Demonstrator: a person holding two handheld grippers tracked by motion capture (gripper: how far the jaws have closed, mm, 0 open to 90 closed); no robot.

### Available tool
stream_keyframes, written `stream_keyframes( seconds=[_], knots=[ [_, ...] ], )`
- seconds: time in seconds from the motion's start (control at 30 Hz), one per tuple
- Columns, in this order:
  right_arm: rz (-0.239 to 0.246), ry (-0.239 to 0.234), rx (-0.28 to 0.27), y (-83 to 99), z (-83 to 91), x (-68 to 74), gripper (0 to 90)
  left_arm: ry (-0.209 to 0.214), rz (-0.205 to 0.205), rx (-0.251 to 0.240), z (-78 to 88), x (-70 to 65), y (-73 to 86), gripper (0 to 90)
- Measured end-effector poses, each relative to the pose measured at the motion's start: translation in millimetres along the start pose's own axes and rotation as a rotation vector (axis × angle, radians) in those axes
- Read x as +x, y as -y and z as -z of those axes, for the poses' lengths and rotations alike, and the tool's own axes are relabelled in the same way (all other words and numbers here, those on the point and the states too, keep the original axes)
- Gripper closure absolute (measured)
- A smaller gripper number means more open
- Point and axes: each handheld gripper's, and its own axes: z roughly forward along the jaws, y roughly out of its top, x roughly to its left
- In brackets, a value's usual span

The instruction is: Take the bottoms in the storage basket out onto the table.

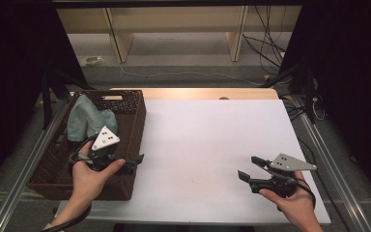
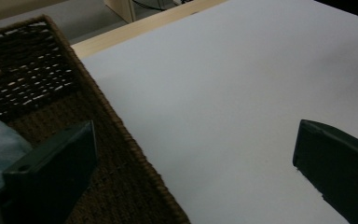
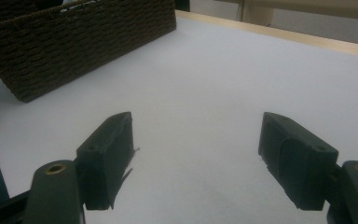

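White covering spreads over the tabletop (image 1: 207,145), with a strip of pale wood showing along its far edge and dark floor and cables beyond. At the left edge stands a dark brown woven basket (image 1: 134,121), reaching from the far left corner toward the near edge. Inside it, against the far end, lies a crumpled pale blue cloth (image 1: 84,121). The left hand-held gripper (image 1: 133,161) hovers over the basket's right wall near its near end, one jaw over the basket's inside and the other over the white covering, jaws wide apart with nothing between them; the cloth is just behind it, not touched. The right hand-held gripper (image 1: 251,168) hovers near the near right corner, pointing left, jaws likewise spread and empty, well apart from the basket.
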Motion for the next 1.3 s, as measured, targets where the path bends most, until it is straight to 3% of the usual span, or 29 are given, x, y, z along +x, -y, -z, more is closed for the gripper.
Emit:
stream_keyframes(
  seconds=[0.23,0.47,0.93,1.3],
  knots=[
    [-0.005,0.009,0.000,-0.1,0.1,-0.5,27.4,-0.062,0.019,0.003,2.3,19.4,-5.1,0.0],
    [-0.007,0.010,0.001,-0.1,-1.3,0.2,27.4,-0.119,0.071,-0.009,5.7,42.7,-7.1,0.0],
    [-0.006,0.018,0.005,0.0,-2.1,1.0,27.4,-0.239,0.172,0.041,-7.1,81.0,-6.6,0.0],
    [-0.007,0.020,0.004,-0.1,-2.2,0.8,27.3,-0.340,0.261,0.093,-23.1,122.7,-10.6,0.0]
  ],
)
